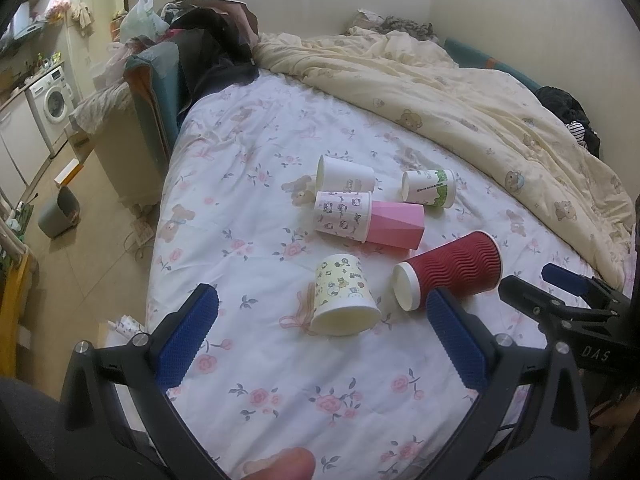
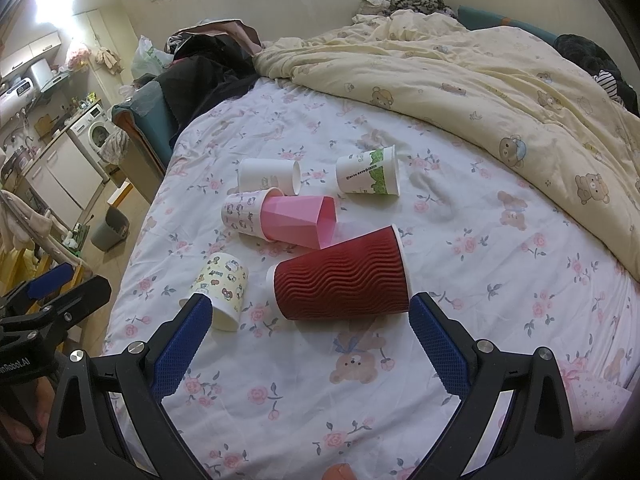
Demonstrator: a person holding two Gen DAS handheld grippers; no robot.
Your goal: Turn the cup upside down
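Observation:
Several paper cups lie on their sides on the floral bedsheet [image 1: 280,360]. A yellow cartoon cup [image 1: 344,300] [image 2: 222,290] lies nearest my left gripper [image 1: 322,304], which is open and empty above the sheet. A red ribbed cup [image 1: 452,270] [image 2: 344,274] lies just ahead of my right gripper [image 2: 310,312], also open and empty. Behind are a pink faceted cup [image 1: 396,224] [image 2: 298,220], a pink-print white cup [image 1: 342,216] [image 2: 242,214], a plain white cup [image 1: 346,176] [image 2: 268,176] and a green-print cup [image 1: 430,188] [image 2: 368,176]. The right gripper also shows in the left wrist view [image 1: 560,288].
A crumpled cream duvet [image 1: 460,92] [image 2: 480,72] covers the far and right side of the bed. Dark clothes [image 1: 216,52] pile at the headboard corner. The bed's left edge drops to a tiled floor with a grey bin [image 1: 60,212] and a washing machine [image 1: 52,104].

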